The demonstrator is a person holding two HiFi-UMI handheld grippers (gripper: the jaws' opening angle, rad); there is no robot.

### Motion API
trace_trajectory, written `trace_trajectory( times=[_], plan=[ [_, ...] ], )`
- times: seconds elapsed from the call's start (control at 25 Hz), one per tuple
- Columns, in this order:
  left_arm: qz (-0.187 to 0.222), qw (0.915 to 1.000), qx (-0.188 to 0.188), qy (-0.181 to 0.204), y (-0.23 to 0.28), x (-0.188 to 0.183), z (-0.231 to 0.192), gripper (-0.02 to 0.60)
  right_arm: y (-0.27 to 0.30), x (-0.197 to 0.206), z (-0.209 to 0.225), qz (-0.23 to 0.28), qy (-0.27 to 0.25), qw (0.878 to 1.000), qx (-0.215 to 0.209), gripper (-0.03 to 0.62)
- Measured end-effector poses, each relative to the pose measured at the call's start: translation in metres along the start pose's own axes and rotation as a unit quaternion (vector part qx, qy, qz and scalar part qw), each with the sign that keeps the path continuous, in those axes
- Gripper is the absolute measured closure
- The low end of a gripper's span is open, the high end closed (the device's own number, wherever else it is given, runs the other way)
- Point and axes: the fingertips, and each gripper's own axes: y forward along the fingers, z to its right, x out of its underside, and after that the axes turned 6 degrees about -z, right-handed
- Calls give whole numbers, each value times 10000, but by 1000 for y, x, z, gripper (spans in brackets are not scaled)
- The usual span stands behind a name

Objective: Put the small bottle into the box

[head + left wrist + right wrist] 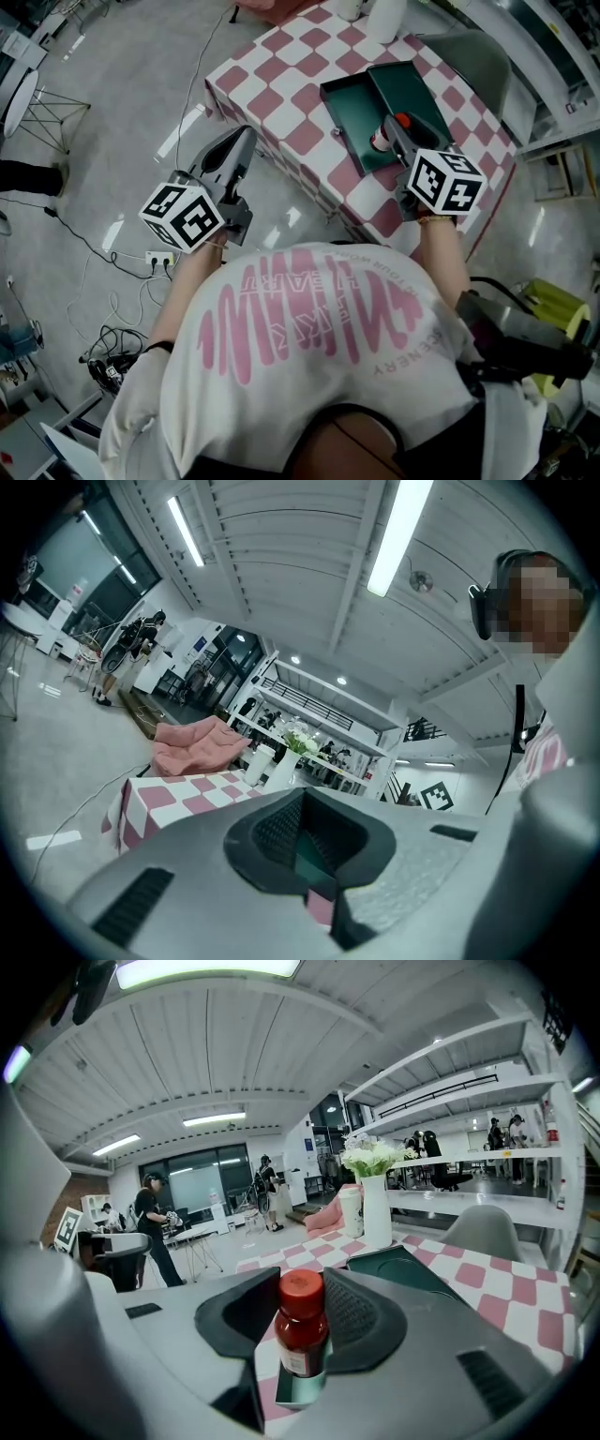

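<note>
While the right gripper's (300, 1309) fingers (364, 1321) clamp the small bottle (302, 1333), it stands upright, cap up, over the box (352, 101); left gripper's (306, 844) fingers closed, empty.

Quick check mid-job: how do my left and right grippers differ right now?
Load: the right gripper is closed on the small bottle with the red cap. The left gripper holds nothing, its jaws together.
Place: the right gripper is over the green box on the checkered table. The left gripper hangs off the table, above the floor.
Shared: each carries a marker cube.
</note>
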Motion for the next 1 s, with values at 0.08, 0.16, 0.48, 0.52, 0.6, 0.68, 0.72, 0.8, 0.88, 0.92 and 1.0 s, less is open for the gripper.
trace_trajectory(
  times=[0.08,0.16,0.48,0.52,0.6,0.68,0.72,0.8,0.88,0.92,1.0],
  plan=[
    [18,10000,-23,-5,0,-3,-5,575,9,3,2,-76,-1,10000,26,451],
    [8,10000,-62,-32,-1,-2,-10,574,18,6,4,-155,-1,9999,33,451],
    [-29,9994,-278,-214,-7,9,-33,575,50,18,5,-407,-145,9990,68,451],
    [-35,9993,-298,-234,-8,10,-35,575,53,20,5,-442,-167,9988,82,451],
    [-47,9990,-338,-274,-9,12,-39,574,59,23,6,-504,-186,9985,109,451],
    [-54,9988,-375,-303,-11,13,-41,574,64,24,9,-546,-186,9982,139,451],
    [-58,9987,-393,-315,-12,13,-42,575,66,25,10,-567,-189,9981,154,451],
    [-62,9985,-431,-335,-13,14,-45,575,71,28,13,-624,-213,9977,182,451],
    [-67,9983,-459,-350,-14,15,-47,575,75,31,15,-685,-240,9971,217,451],
    [-82,9982,-465,-359,-14,16,-47,574,77,32,17,-710,-240,9969,230,451],
    [-135,9981,-474,-378,-15,20,-46,574,80,35,19,-753,-224,9966,235,451]
  ],
)
